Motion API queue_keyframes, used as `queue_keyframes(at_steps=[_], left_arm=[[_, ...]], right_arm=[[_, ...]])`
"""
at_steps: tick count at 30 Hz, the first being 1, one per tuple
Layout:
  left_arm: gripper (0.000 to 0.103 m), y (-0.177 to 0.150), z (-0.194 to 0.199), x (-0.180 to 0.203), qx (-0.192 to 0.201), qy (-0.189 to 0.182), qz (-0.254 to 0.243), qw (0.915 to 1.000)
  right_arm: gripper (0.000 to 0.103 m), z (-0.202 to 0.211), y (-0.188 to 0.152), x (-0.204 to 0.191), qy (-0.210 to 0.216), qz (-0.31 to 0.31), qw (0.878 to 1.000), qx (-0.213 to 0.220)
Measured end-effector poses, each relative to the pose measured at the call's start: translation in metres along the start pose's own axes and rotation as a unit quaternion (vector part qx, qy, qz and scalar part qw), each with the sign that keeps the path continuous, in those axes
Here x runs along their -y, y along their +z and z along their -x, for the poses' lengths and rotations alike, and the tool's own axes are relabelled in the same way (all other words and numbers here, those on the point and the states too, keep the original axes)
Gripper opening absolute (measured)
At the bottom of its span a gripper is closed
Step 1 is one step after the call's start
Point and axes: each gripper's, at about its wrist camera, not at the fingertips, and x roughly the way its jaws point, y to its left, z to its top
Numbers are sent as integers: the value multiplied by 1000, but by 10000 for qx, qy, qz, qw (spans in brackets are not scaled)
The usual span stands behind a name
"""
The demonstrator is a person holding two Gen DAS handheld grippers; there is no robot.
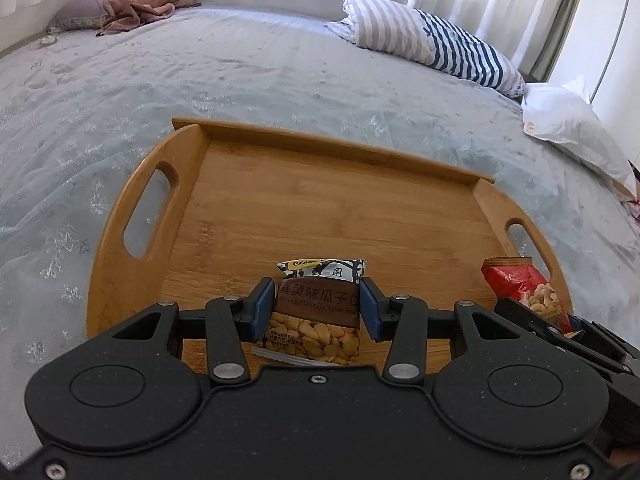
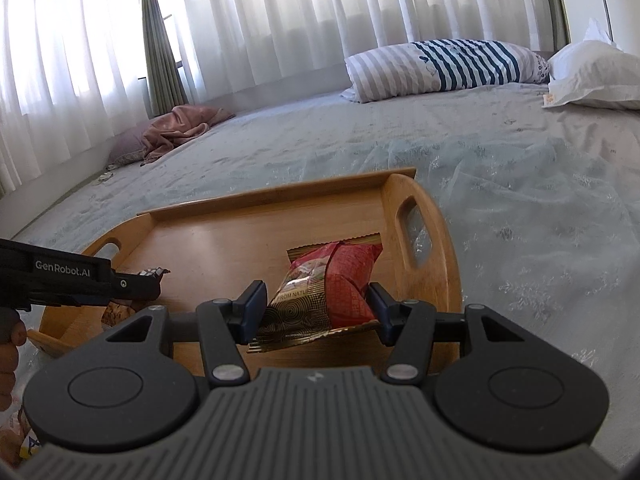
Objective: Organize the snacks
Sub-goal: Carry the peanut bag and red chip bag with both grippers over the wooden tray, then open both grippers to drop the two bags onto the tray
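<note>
- Left gripper (image 1: pixel 319 307): jaws part-way closed, blue pads pressed against both sides of a sunflower seed packet (image 1: pixel 318 316); packet held upright, clear window of kernels at its lower end, patterned top edge poking above the pads; it sits over the near edge of the wooden tray (image 1: pixel 328 208); whether its lower end touches the tray floor cannot be told.
- Right gripper (image 2: pixel 316 307): jaws set wider, pads bearing on a red nut packet (image 2: pixel 340 284); packet lies slanted between the pads, red end pointing away, dark gold-patterned end nearest the camera; it is over the right half of the tray, near the right-hand handle slot (image 2: pixel 412 232).
- Both packets appear in the left wrist view, the red one (image 1: pixel 524 288) to the right of the seed packet, apart from it.
- Tray: rests flat on the bed (image 1: pixel 280 80), on a pale patterned cover; tray floor beyond the two packets bare.
- Surroundings: striped pillow (image 2: pixel 448 68) and white pillow (image 2: pixel 592 76) at the far side of the bed; crumpled pink cloth (image 2: pixel 176 128) by the curtains (image 2: pixel 280 20).
- A person's fingers (image 2: pixel 10 344) visible at the left edge of the right wrist view.
</note>
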Motion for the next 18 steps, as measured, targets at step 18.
queue_keyframes(at_steps=[18], left_arm=[[44, -3, -1, 9, 84, 174, -335, 9993]], right_arm=[[59, 0, 0, 0, 12, 9, 10000, -42]])
